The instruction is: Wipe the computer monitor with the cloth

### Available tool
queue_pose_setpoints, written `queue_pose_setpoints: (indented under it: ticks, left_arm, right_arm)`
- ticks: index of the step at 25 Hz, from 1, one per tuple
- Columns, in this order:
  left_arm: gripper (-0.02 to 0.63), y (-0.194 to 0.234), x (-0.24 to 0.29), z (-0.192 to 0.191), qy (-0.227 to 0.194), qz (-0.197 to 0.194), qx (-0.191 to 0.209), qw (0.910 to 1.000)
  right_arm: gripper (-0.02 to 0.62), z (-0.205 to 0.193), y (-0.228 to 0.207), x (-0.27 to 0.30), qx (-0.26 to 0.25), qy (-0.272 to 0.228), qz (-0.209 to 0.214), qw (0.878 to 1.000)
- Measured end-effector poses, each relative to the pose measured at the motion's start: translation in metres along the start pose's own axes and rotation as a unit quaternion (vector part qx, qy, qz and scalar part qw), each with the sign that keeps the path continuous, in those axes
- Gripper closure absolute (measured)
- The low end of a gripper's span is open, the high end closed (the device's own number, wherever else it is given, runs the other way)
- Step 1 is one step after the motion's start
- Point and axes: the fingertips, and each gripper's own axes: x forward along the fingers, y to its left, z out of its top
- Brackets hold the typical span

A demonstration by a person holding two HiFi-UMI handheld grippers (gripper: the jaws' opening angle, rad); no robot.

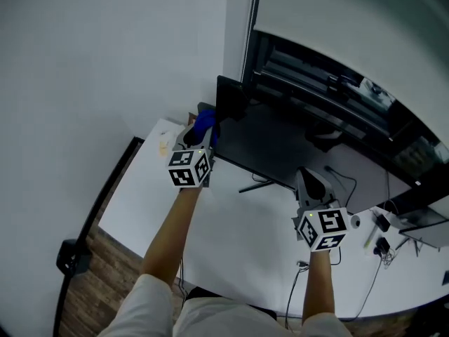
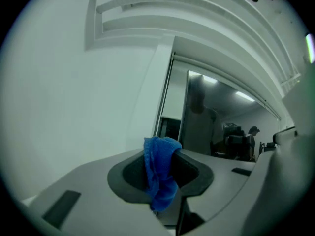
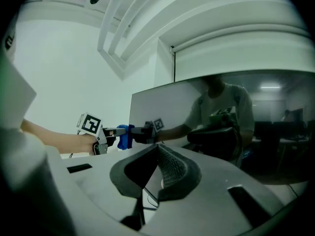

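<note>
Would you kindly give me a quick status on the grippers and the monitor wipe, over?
Left gripper shut on blue cloth, cloth at left edge of monitor. Right gripper shut, empty, held in front of monitor. Nothing in the way.

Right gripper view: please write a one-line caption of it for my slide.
Left hand-held gripper holds a blue cloth against the monitor, seen over the shut right hand-held gripper.

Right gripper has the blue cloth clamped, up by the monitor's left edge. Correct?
Wrong gripper. The left gripper has the blue cloth clamped in its jaws, up by the monitor's left edge. The left gripper view shows it. The right gripper holds nothing.
</note>
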Motion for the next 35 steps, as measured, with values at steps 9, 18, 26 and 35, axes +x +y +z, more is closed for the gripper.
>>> queue_pose_setpoints:
  ticks: [9,18,26,35]
  left_arm:
    - [0.485,-0.033,-0.023,0.110,-0.065,-0.015,0.073,0.9952]
    - [0.485,-0.072,-0.038,0.193,-0.081,0.006,0.170,0.9820]
    - [0.485,-0.196,-0.031,0.181,-0.024,-0.102,0.214,0.9713]
    - [0.485,-0.329,-0.027,0.148,-0.004,-0.190,0.223,0.9561]
  right_arm:
    - [0.580,0.061,-0.019,-0.039,-0.014,-0.028,-0.017,0.999]
    - [0.580,0.097,-0.037,-0.086,-0.023,-0.062,-0.022,0.998]
    - [0.578,0.092,-0.069,-0.140,-0.012,-0.071,-0.047,0.996]
    - [0.580,0.081,-0.122,-0.219,-0.011,-0.068,-0.099,0.993]
